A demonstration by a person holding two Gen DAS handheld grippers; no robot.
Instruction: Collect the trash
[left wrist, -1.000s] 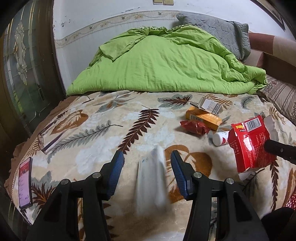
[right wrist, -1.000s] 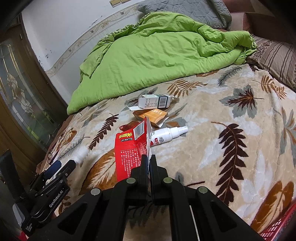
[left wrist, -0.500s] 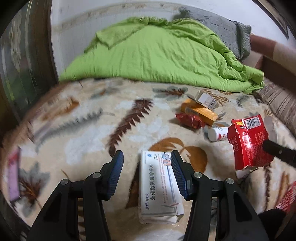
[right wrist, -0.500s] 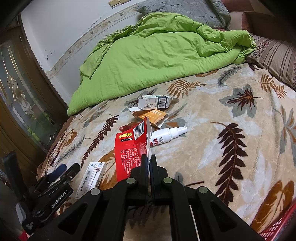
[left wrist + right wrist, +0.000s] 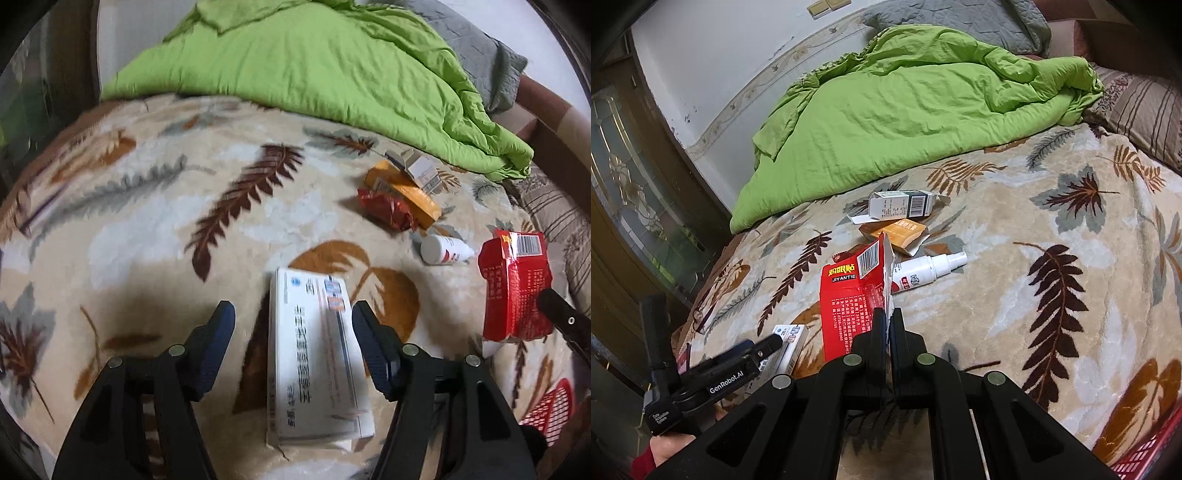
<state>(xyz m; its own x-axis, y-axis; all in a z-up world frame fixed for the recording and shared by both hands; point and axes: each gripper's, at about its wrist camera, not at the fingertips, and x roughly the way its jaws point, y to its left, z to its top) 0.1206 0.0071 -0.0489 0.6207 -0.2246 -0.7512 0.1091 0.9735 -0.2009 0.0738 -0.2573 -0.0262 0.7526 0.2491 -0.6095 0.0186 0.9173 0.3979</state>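
Two grippers and six pieces of rubbish show on the leaf-patterned blanket (image 5: 155,236); going left to right in the left wrist view: the left gripper (image 5: 291,328) stands over one white flat box (image 5: 314,354) with blurred blue print, its jaws having just been opening and now apart on either side, the blue pads (image 5: 218,343) clear of the box, which lies flat on the blanket; beyond it one crumpled red wrapper (image 5: 388,208), touching one orange box (image 5: 402,190), on whose far end leans one small white carton (image 5: 417,170) with a barcode; then one white spray bottle (image 5: 443,249) lying on its side; then one red carton (image 5: 515,288), lifted clear of the blanket.

In the right wrist view the right gripper (image 5: 888,314) is pinched tight on the torn flap of that red carton (image 5: 849,295), which reads "JIYANTIE" under yellow characters beside a barcode; the left gripper's body reads "GenRobot.AI"; the bottle's (image 5: 923,269) label is too small to read.

One green quilt (image 5: 905,110) is heaped at the far end; one red mesh basket (image 5: 550,413) shows at the lower right edge.
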